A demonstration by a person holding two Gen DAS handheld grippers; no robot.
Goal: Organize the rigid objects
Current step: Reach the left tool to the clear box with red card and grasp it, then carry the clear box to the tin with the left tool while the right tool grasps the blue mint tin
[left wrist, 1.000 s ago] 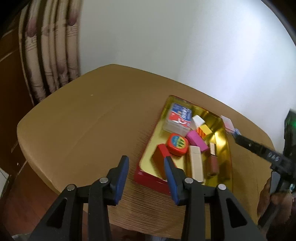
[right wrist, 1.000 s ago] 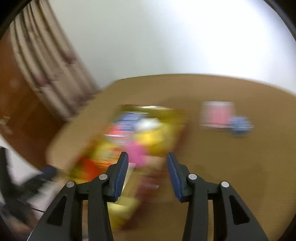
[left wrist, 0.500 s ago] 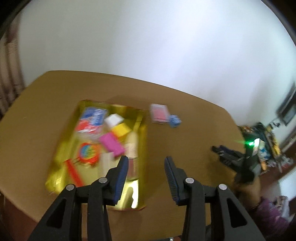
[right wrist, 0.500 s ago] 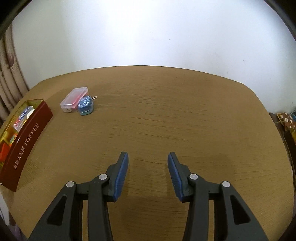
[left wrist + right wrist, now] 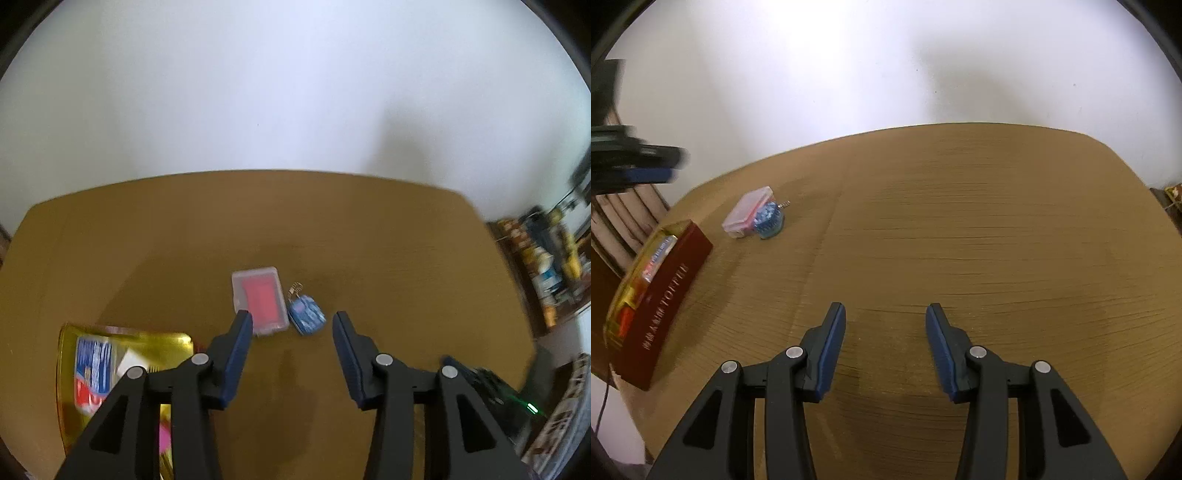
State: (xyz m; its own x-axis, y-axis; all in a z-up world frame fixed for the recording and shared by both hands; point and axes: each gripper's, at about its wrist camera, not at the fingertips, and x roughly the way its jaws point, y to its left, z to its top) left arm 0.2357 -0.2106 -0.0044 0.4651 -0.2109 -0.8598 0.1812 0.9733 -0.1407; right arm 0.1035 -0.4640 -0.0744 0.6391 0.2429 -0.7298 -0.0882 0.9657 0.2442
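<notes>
Left gripper (image 5: 292, 319) swung from tin (image 5: 66, 369) toward pink case (image 5: 260, 301), jaws opening, seemingly empty, right gripper (image 5: 885, 312) jaws apart, empty.

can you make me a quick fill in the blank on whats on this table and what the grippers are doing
1. The clear case with the red insert lies on the table, outside the ____ tin.
2. Right beside the clear case lies a small ____ keychain trinket.
3. The left gripper has ____ between its opening jaws.
4. The right gripper hangs over a ____ stretch of table.

Missing words: red; blue; nothing; bare
</notes>
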